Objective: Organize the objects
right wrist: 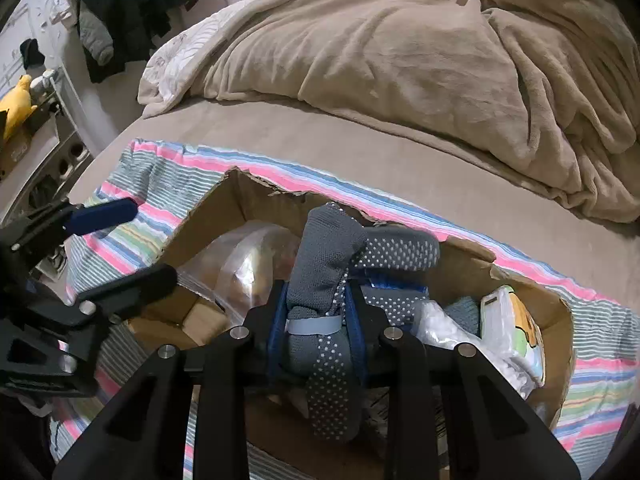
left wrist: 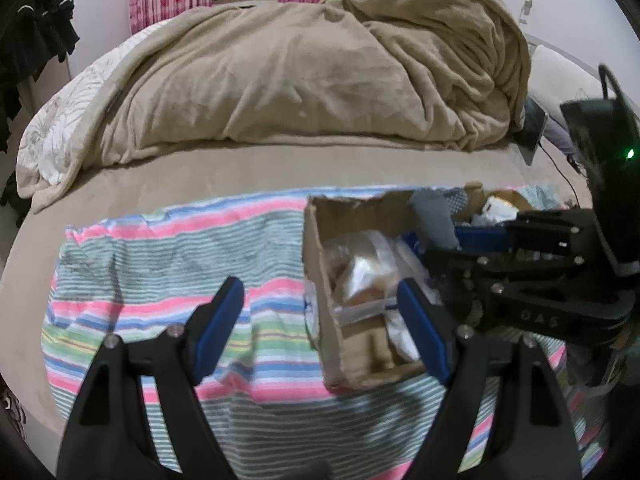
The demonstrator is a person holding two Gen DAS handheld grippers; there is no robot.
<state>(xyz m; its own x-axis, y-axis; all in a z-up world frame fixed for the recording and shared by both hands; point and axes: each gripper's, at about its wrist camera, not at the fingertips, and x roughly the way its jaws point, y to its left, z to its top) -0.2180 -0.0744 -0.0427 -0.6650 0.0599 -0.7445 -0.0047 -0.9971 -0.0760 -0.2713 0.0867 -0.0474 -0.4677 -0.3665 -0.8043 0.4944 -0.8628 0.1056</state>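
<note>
With the right gripper [right wrist: 316, 320] pinching the grey socks [right wrist: 320, 256] above the cardboard box [right wrist: 208, 208], the left gripper's [left wrist: 320, 312] spread jaws straddling its near wall could snag and tip it.

Raised letters "OAS" legible on black body of right gripper [left wrist: 472, 240], seen from left wrist view. Print on brown carton [right wrist: 18, 152] at shelf, far left of right wrist view, too blurred to read.
</note>
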